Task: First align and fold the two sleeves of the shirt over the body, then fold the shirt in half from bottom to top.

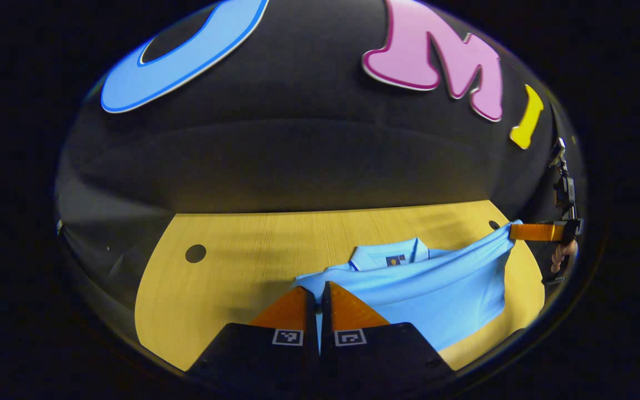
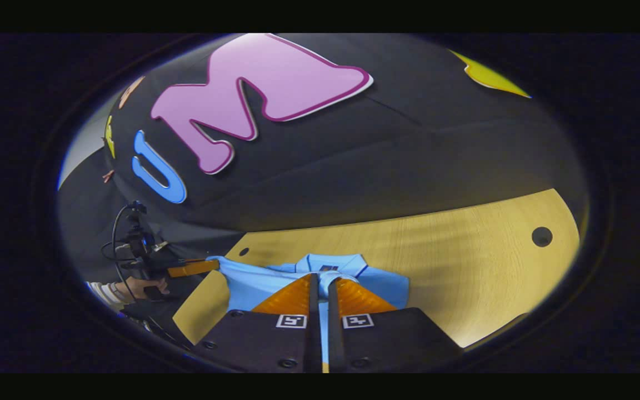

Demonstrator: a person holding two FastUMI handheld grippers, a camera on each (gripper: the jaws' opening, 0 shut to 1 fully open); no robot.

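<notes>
— While the light-blue shirt (image 1: 425, 289) is spread on the wooden table (image 1: 231, 266), how is it held at its left?

— In the left gripper view, the left gripper (image 1: 319, 291) is seen at the shirt's left edge, with its jaws drawn almost together and a fold of blue cloth pinched between them. The cloth is lifted there, off the table.

— And at the middle of the shirt?

— The collar (image 1: 389, 254) is seen behind the raised fold, lying flat on the table, toward the booth's wall. A small dark patch is sewn inside the collar; what it carries cannot be told.

— What is found at the shirt's right?

— The right gripper (image 1: 514, 230) is seen there at a distance, its fingers closed on the shirt's far corner, so that the hem is stretched taut between the two grippers. A hand (image 1: 564, 255) is seen behind it, on its handle.

— Is that borne out by the right gripper view?

— Yes. There the jaws are nearly closed, and blue fabric (image 2: 323, 289) is clamped in the narrow gap. To the shirt's left in that view, the other gripper is held by a hand with a striped sleeve (image 2: 103, 291).
</notes>
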